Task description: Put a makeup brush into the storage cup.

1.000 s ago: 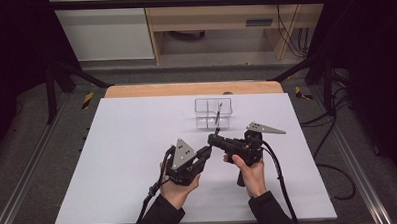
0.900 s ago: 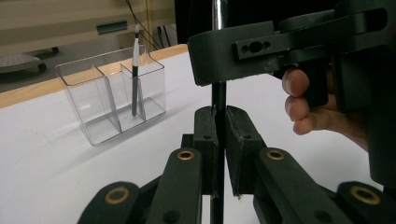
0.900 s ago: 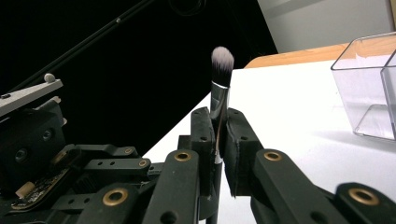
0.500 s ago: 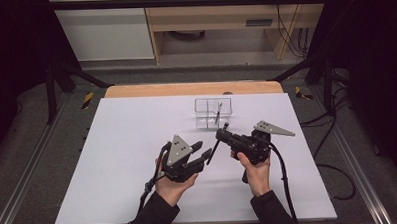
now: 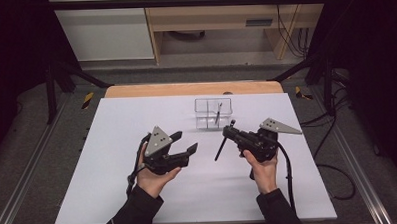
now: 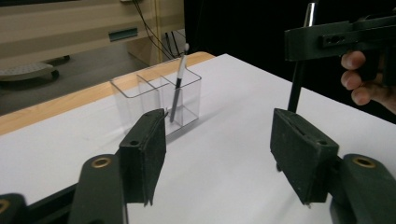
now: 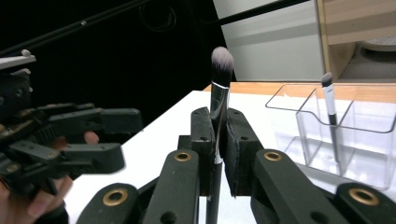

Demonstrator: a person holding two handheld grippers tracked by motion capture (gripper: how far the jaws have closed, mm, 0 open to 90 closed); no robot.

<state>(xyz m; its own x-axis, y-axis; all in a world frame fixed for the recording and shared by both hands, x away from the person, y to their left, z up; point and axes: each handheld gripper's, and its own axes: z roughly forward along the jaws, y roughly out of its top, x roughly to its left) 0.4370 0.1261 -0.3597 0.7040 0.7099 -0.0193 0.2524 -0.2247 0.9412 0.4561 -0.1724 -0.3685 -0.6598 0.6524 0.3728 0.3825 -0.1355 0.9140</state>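
The fingers [image 6: 144, 158] of the left gripper [image 5: 180, 146] stand apart with nothing between them; they have just been opening, and the brush they face belongs to the other hand. To their right, the right gripper [image 5: 231, 133] has its fingers [image 7: 201, 140] clamped on the handle of a makeup brush [image 5: 222, 145] — the right gripper view shows the pads pressed flat on either side of the shaft, the soft bristle head [image 7: 222, 60] standing clear above them.

In the high view the brush's long axis runs slantwise, its lower end hanging down toward the white table [image 5: 136, 119] and toward the left gripper, its bristle end up and toward the far side. The clear acrylic organizer [image 5: 202, 119] lies just beyond the right gripper, toward the far edge of the table, with a slimmer brush [image 5: 217, 114] leaning in one of its compartments. The right hand [image 5: 261, 165] is plainly the nearer to it. Judged from this, the coming move is to carry the held brush forward over an open compartment and bring its axis upright — handle down, bristles up.
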